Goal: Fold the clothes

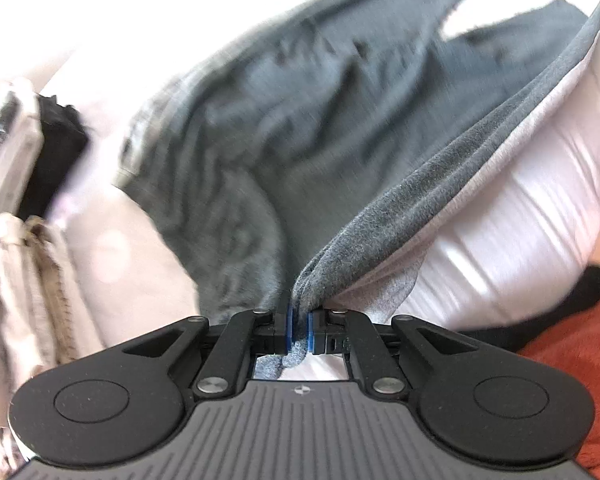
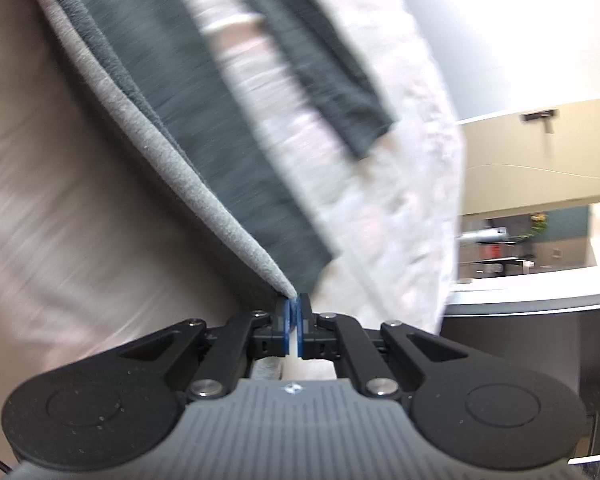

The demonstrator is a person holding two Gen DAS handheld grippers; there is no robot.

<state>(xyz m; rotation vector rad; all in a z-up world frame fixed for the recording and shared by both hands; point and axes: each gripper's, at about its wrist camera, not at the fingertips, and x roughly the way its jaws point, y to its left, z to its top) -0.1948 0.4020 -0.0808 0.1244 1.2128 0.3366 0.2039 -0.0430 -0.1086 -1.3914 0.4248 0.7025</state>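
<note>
left gripper (image 1: pixel 298 330): black linkages, blue pads, silver screws | right gripper (image 2: pixel 294 330): same, ribbed grey base

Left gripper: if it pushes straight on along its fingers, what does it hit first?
The dark grey garment itself: the left gripper is shut on its edge, and the cloth drapes straight ahead. Behind it lies the white bedding, probably; depth is unclear.

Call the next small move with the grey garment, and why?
Probably lift both claws a little higher and spread them, to pull the edge taut. The left claw and right claw are each shut on the grey garment, whose body sags in wrinkles onto the white bedding.
</note>
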